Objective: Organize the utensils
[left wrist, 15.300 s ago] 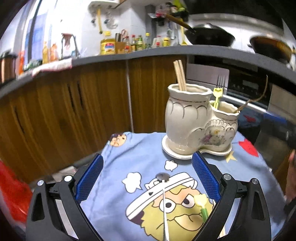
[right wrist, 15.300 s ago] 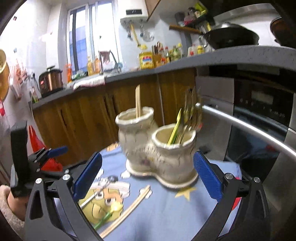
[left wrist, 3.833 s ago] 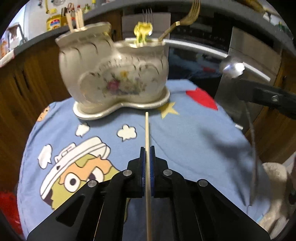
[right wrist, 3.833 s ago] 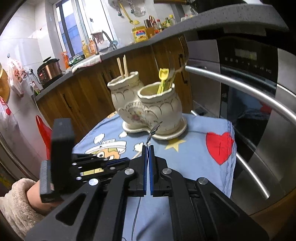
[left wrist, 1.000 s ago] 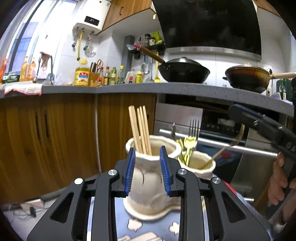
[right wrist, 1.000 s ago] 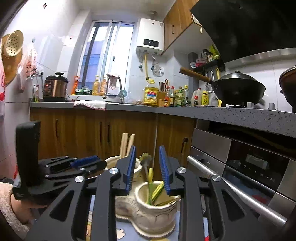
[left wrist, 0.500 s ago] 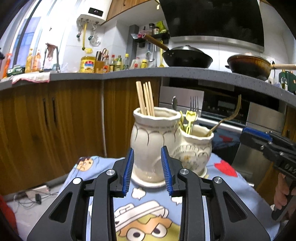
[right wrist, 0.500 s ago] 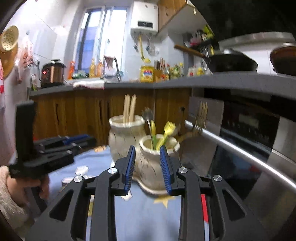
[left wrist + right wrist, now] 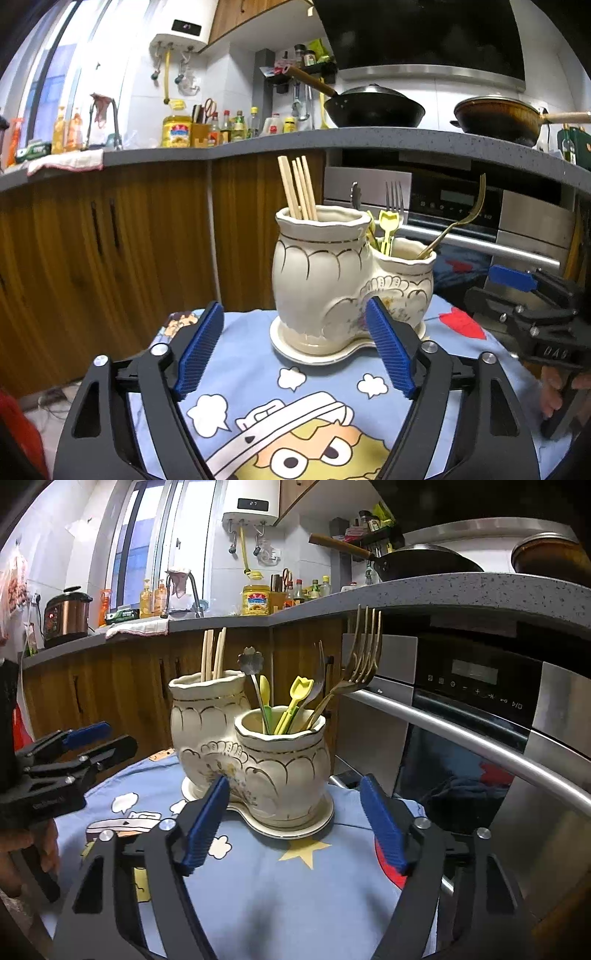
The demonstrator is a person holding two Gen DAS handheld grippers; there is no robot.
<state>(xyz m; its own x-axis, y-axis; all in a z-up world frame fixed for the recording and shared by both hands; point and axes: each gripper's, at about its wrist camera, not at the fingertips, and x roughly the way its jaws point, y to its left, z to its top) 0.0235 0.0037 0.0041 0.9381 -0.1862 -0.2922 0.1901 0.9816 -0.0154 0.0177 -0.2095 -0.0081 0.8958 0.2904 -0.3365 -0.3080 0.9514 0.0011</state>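
A cream two-pot ceramic holder (image 9: 332,284) stands on a table covered by a blue cartoon cloth (image 9: 295,413). Its tall pot holds several wooden chopsticks (image 9: 299,188). Its low pot holds a gold fork (image 9: 360,653), a flower-ended spoon (image 9: 253,672), a steel fork and yellow-green plastic picks (image 9: 295,701). My left gripper (image 9: 293,350) is open and empty, just in front of the holder. My right gripper (image 9: 295,823) is open and empty, in front of the low pot (image 9: 282,764). Each gripper shows at the edge of the other's view.
Wooden cabinets (image 9: 110,236) and a grey counter (image 9: 332,138) with bottles and two woks stand behind. An oven with a steel bar handle (image 9: 480,753) is close on the right of the table.
Both grippers have opened wide from nearly shut and sit lower and nearer the holder. The chopsticks and spoon they carried earlier now stand in the pots.
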